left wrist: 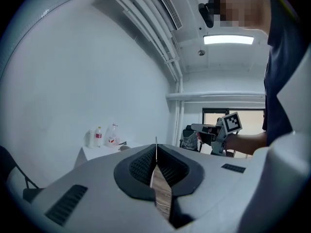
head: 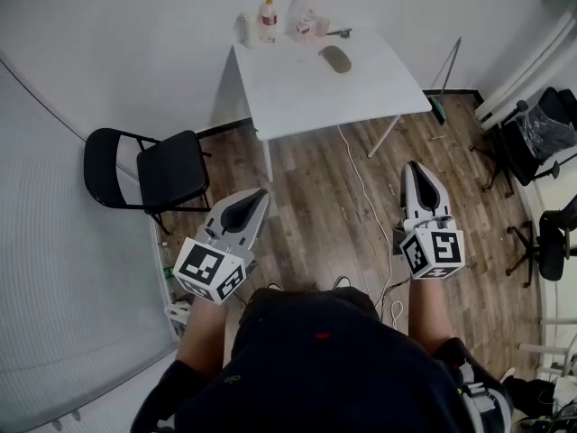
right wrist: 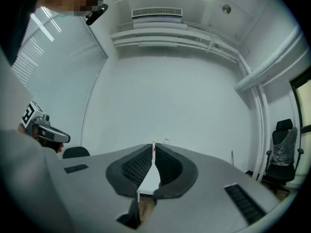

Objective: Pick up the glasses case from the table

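White table (head: 306,88) — glasses case (head: 335,59), bottles (head: 268,20).

No legible text anywhere; red bottle labels (head: 268,18) too small

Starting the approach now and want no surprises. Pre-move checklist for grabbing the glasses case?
1. Glasses case visible, lying on the table: ok.
2. Case clear of the bottles: ok.
3. Left gripper and right gripper empty: ok.
4. Jaws open for a grasp: not ok, both shut.
5. Grippers near the case: not ok, both well short of the table.
6. Floor path free: not ok, cable lies on it.
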The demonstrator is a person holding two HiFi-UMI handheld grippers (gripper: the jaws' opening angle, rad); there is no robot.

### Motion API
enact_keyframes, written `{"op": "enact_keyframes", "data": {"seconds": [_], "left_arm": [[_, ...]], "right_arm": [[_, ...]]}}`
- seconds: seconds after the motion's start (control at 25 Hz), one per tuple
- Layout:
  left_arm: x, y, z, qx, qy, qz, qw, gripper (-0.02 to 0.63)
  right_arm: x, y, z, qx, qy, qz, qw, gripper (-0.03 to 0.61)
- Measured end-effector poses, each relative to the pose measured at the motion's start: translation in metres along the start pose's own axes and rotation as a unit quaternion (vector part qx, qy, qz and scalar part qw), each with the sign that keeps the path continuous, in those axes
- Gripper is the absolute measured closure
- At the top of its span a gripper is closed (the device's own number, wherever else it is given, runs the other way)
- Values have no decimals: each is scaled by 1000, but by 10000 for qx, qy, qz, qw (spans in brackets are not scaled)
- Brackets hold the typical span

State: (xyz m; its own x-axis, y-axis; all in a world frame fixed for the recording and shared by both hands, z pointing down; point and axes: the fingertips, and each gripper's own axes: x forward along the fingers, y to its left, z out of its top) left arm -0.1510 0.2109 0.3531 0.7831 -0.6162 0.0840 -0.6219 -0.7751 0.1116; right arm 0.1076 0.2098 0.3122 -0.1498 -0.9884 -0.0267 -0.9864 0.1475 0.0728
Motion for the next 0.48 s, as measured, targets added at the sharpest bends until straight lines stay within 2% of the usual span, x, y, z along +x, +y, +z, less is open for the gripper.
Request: {"op": "enact_keyframes", "data": {"seconds": [0.16, 0.28, 0.48], "left_arm": [[-25, 22, -11, 150, 129, -38, 9998, 591], [-34, 36, -11, 164, 61, -43, 9998, 591], [-27, 54, -9, 162, 75, -117, 9998, 591]], "right_arm": [[3, 37, -4, 33, 7, -21, 10000, 545], [9, 60, -14, 7, 106, 56, 9999, 545], [27, 66, -14, 33, 115, 54, 9999, 545]]}}
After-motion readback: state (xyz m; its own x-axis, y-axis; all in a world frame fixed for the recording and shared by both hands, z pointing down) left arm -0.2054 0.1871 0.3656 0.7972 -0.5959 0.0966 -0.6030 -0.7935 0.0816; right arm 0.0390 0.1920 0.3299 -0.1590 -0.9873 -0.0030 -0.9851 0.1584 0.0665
